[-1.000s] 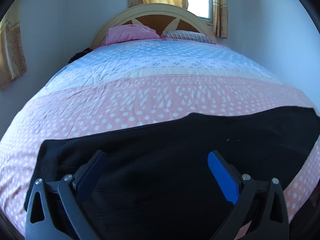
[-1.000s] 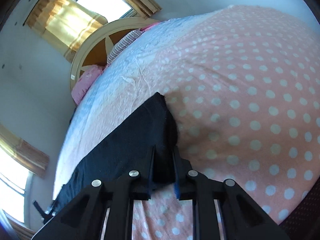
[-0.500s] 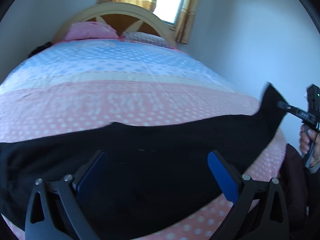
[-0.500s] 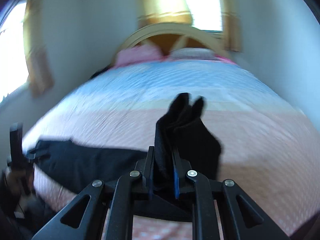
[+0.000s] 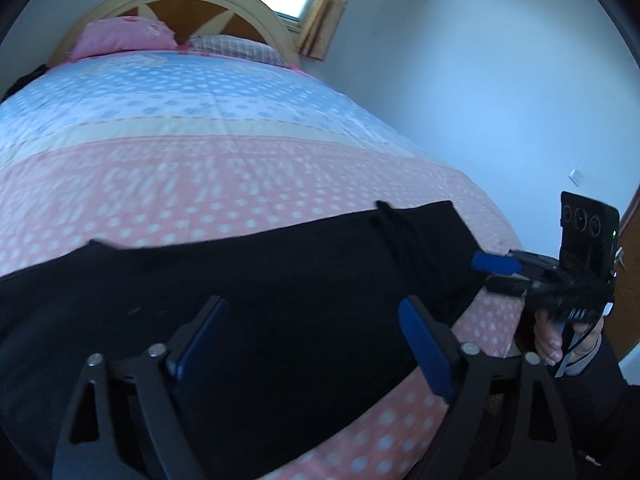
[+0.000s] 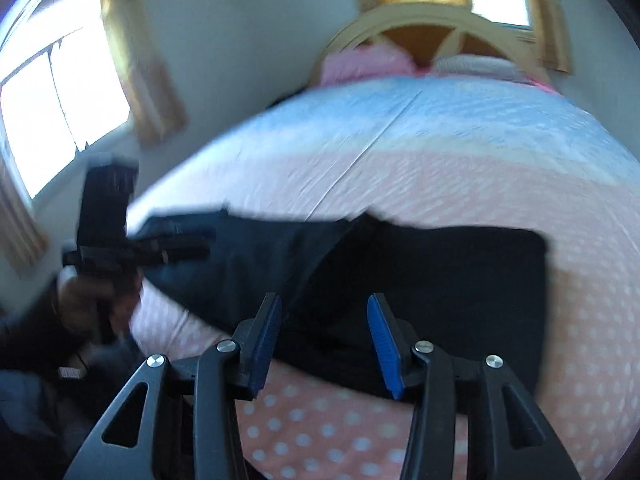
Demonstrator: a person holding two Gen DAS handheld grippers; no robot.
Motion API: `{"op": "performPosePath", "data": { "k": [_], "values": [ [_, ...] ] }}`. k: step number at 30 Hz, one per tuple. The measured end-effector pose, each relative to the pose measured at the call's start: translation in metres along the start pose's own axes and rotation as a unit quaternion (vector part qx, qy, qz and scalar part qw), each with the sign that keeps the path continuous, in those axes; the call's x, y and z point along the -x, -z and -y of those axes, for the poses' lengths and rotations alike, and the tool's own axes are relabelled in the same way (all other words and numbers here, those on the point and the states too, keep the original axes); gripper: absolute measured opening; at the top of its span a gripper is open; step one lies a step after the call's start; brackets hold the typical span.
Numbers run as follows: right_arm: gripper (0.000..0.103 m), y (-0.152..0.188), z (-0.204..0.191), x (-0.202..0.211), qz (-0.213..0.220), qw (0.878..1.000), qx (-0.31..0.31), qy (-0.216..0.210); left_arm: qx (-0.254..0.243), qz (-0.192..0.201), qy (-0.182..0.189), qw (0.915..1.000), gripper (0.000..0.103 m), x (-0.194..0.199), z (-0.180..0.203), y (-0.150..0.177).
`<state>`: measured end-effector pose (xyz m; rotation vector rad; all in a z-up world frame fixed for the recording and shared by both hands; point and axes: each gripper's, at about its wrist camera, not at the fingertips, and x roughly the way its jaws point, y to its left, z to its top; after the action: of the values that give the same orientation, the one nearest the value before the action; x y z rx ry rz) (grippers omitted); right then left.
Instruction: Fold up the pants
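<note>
Both tools are gaping wide with nothing in them: left tool (image 5: 312, 344) and right tool (image 6: 324, 340) hover just over the black pants (image 5: 248, 288), which lie across the near edge of the bed (image 5: 200, 168). Pillows (image 5: 124, 36) sit further back.

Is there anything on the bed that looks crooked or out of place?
Nothing is damaged or spilled. The black pants are only unevenly folded: in the right wrist view one layer lies slanted over the other, with edges not aligned. Both the left gripper and right gripper are open.
</note>
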<state>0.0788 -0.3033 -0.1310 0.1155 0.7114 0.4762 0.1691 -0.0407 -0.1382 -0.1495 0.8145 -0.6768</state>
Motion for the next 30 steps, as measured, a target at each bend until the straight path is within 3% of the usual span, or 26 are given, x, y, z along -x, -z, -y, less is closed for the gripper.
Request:
{"op": "performPosePath", "data": {
  "k": [3, 5, 8, 12, 18, 20, 21, 22, 24, 30],
  "values": [
    [0.047, -0.002, 0.044, 0.022, 0.066, 0.992, -0.102, 0.020, 0.007, -0.013, 0.030, 0.9995, 0.081, -0.018, 0.017, -0.008],
    [0.049, 0.006, 0.075, 0.030, 0.099, 0.978, -0.178, 0.045, 0.008, -0.030, 0.049, 0.9983, 0.080, -0.034, 0.034, -0.013],
    [0.050, 0.011, 0.093, 0.028, 0.110, 0.964, -0.233, 0.063, 0.007, -0.053, 0.067, 0.9963, 0.074, -0.054, 0.052, -0.016],
    [0.050, 0.015, 0.093, 0.026, 0.110, 0.964, -0.230, 0.074, 0.016, -0.077, 0.075, 0.9941, 0.069, -0.082, 0.066, -0.019],
    [0.050, 0.011, 0.083, 0.029, 0.121, 0.971, -0.193, 0.076, 0.011, -0.080, 0.035, 0.9961, 0.065, -0.099, 0.077, -0.025],
    [0.051, 0.014, 0.082, 0.028, 0.121, 0.971, -0.195, 0.072, -0.002, -0.085, 0.023, 0.9961, 0.041, -0.100, 0.081, -0.026],
    [0.051, 0.015, 0.085, 0.027, 0.121, 0.970, -0.197, 0.074, -0.006, -0.087, 0.017, 0.9960, 0.018, -0.101, 0.081, -0.028],
    [0.051, 0.016, 0.083, 0.029, 0.122, 0.969, -0.198, 0.077, -0.001, -0.088, 0.014, 0.9960, 0.012, -0.100, 0.078, -0.029],
    [0.051, 0.018, 0.086, 0.031, 0.126, 0.967, -0.203, 0.084, 0.019, -0.082, 0.030, 0.9960, 0.011, -0.093, 0.071, -0.031],
    [0.052, 0.023, 0.094, 0.039, 0.146, 0.958, -0.229, 0.091, 0.019, -0.046, 0.043, 0.9978, 0.011, -0.057, 0.070, -0.036]
  ]
}}
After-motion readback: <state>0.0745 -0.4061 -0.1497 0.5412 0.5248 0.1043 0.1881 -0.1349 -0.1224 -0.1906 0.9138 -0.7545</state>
